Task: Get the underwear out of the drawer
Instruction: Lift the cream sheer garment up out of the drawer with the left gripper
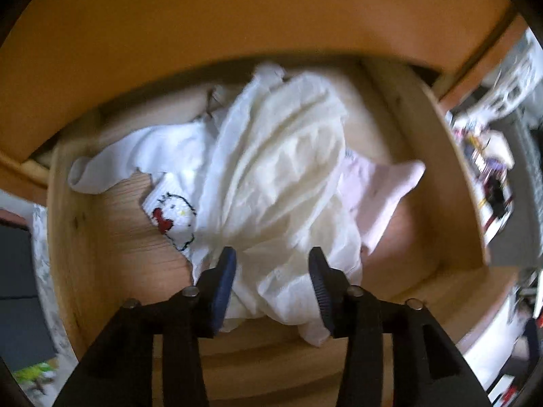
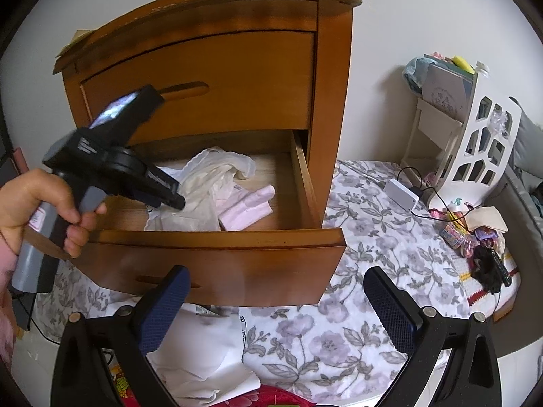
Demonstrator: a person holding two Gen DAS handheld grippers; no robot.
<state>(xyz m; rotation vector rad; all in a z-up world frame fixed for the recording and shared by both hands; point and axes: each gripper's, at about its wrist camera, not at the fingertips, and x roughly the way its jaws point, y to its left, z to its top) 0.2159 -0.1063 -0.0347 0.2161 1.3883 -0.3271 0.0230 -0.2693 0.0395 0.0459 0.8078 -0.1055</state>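
While hanging over the pulled-out drawer (image 1: 451,183) of the wooden nightstand (image 2: 334,78), reaching down into a loose heap of laundry. Filling most of the drawer's middle: a crumpled cream-white garment (image 1: 285,176), thin and wrinkled, probably the underwear wanted, though not certain from these views. Lying partly under its right edge: a folded pale pink piece (image 1: 380,190). Spreading out to its left: a white cloth with a cartoon face (image 1: 173,213) and a white sock (image 1: 91,173) beyond that.

Judging the cream garment as very light, limp and prone to sliding off smooth pads; likely trailing and snagging its neighbours when lifted. Pinching a bunched fold near the close end, where the fabric is piling thickest, looking safer than nipping a single flat layer.

Poised right there: left gripper (image 1: 271,271), jaws parted halfway, pads straddling that near bunch without pressing on it. Waiting outside, in front of the drawer face and over the flowered bedspread (image 2: 366,244): right gripper (image 2: 275,308), spread wide and holding nothing.
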